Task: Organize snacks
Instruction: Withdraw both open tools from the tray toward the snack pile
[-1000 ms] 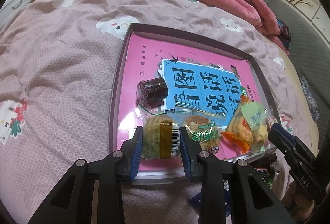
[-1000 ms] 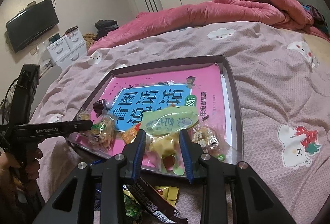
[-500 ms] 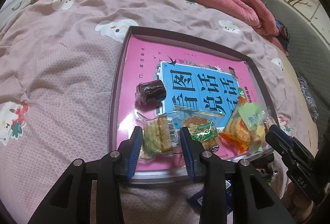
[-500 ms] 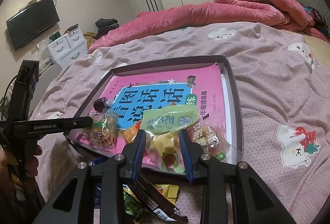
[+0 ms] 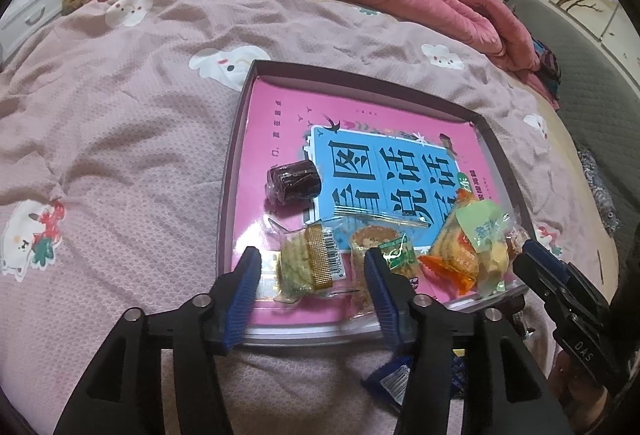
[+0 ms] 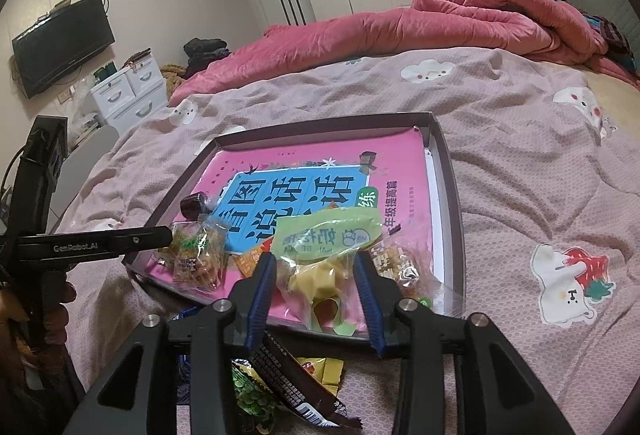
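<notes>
A: Where's the clear-wrapped green biscuit packet with the gold band [image 5: 310, 263]?

B: It lies flat in the shallow dark-rimmed cardboard tray [image 5: 230, 171], between the blue-padded fingers of the left gripper [image 5: 313, 285], nearer the left finger. The fingers stand wide, touching nothing that I can see.

A: And the right gripper [image 6: 316, 289]?

B: Its fingers are also spread wide, either side of a pale green packet with yellow pieces inside [image 6: 326, 255]. Whether they touch the wrapper, I cannot tell.

A: How many snacks in the tray?

B: In the left view, going toward three o'clock from the biscuit: one round pastry in a green-printed wrapper [image 5: 380, 251], one orange packet [image 5: 454, 259], the green packet, and a small brown sweet at the far right. One dark purple wrapped sweet [image 5: 294, 181] lies at twelve o'clock of the biscuit. Six, on a pink and blue book cover [image 5: 372, 163].

A: Outside the tray?

B: Loose wrappers on the pink bedspread [image 5: 120, 139] below the right gripper; too jumbled to count.
</notes>
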`<state>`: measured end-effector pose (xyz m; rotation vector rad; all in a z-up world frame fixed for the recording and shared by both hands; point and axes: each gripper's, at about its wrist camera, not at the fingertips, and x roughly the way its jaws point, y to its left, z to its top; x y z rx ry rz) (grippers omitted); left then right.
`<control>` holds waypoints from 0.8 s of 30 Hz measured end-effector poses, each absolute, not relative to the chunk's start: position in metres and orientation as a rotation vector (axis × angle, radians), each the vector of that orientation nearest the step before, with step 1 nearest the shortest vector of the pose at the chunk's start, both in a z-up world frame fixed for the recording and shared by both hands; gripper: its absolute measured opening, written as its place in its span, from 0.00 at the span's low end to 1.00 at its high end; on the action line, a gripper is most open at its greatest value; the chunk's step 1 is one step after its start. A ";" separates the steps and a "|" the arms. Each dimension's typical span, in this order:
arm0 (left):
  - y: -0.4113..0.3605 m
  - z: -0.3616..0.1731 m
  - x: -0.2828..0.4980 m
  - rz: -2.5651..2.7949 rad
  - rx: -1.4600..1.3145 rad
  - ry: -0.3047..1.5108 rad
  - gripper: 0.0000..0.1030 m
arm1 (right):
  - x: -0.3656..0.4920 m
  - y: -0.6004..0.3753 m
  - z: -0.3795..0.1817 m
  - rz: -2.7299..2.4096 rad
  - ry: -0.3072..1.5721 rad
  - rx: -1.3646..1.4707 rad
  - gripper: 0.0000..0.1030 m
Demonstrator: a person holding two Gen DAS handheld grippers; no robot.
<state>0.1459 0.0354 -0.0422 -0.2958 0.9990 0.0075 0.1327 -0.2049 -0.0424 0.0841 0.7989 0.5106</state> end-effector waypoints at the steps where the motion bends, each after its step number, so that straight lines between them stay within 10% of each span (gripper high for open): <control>1: 0.035 -0.041 0.146 0.009 -0.295 0.998 0.58 | 0.132 -0.205 -0.042 0.509 0.797 0.083 0.42; 24: 0.029 -0.022 0.131 -0.033 -0.289 0.972 0.71 | 0.125 -0.218 -0.024 0.491 0.739 0.125 0.57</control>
